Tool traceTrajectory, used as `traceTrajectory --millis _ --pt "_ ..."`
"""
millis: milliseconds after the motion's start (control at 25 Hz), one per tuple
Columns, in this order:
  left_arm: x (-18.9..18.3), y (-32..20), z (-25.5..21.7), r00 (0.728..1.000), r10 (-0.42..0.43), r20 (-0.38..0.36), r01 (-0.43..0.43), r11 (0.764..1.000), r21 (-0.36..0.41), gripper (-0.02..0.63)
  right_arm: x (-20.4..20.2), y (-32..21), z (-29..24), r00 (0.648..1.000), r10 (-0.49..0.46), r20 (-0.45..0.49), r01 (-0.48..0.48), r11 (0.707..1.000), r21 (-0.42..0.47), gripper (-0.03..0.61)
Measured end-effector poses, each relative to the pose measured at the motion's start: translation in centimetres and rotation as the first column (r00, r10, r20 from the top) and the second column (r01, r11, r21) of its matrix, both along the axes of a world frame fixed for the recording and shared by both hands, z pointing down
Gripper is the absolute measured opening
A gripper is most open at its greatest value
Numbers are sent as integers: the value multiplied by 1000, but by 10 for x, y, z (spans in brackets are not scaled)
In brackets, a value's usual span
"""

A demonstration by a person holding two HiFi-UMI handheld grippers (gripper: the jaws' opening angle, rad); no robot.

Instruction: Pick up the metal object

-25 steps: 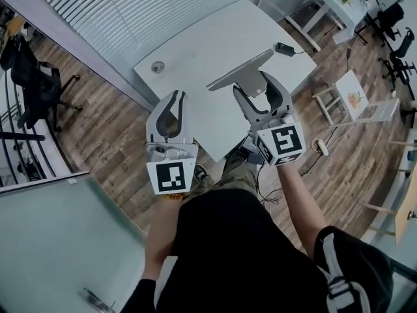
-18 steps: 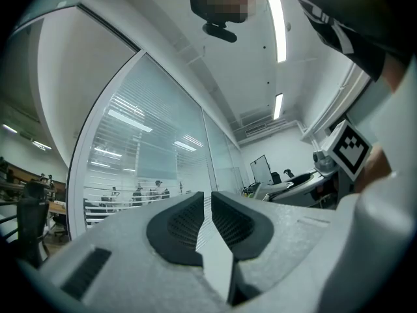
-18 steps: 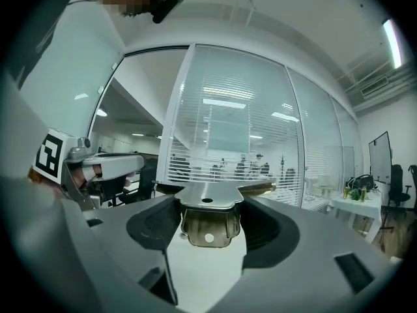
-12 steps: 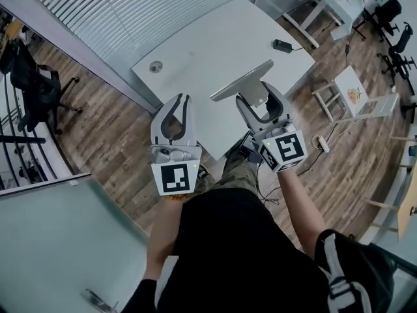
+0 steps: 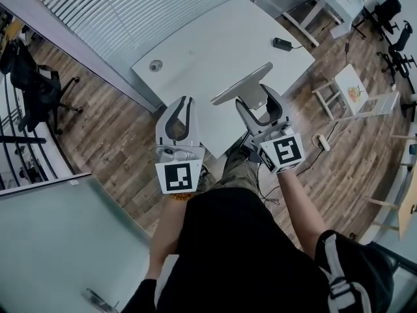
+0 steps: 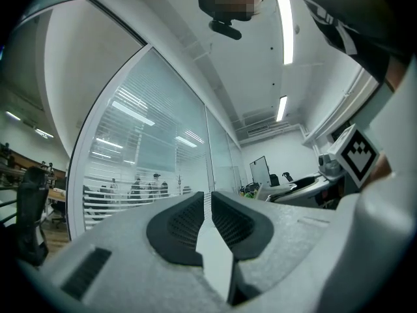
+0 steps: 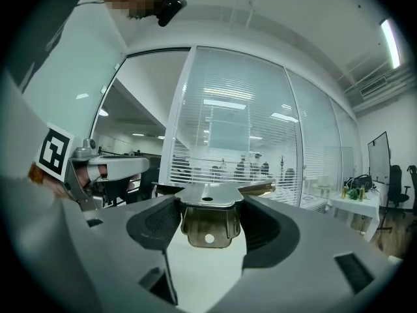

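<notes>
The metal object is a grey bracket with a long flat bar, held up in the air over the white table. My right gripper is shut on its folded base. In the right gripper view the bracket sits clamped between the two dark pads, its flat top with a hole facing up. To the left, at about the same height, my left gripper is shut with nothing in it. The left gripper view shows its tips nearly touching, with only a thin slit between them.
A round grommet and a black power adapter lie on the table. Black office chairs stand at the left on the wooden floor. A white stool is at the right. A glass wall with blinds runs behind the table.
My left gripper has shifted a little to the right, toward the right gripper. The right gripper still holds the metal object and has barely moved.
</notes>
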State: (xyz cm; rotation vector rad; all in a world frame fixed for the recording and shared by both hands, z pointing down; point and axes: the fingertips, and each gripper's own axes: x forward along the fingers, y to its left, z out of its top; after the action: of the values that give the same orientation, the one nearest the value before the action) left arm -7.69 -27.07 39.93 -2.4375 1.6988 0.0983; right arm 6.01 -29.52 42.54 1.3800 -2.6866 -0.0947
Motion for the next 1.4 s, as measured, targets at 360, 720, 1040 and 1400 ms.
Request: traceTrajectory --millis 360,720,1040,1400 --pt "4 7 11 1000 7 -20 -8 1000 -28 34 6 3 10 1000 20 6 -20 1000 -24 285" --pt "7 10 18 1000 14 -22 -15 999 -50 34 11 5 11 999 43 -5 -43 999 -25 285" --pt "1 12 22 1000 -11 -23 10 998 -59 34 18 9 15 998 60 -7 -60 998 -36 285" --pt "-6 14 22 999 -34 -27 32 998 -57 34 22 11 17 997 74 -1 -74 996 -42 285"
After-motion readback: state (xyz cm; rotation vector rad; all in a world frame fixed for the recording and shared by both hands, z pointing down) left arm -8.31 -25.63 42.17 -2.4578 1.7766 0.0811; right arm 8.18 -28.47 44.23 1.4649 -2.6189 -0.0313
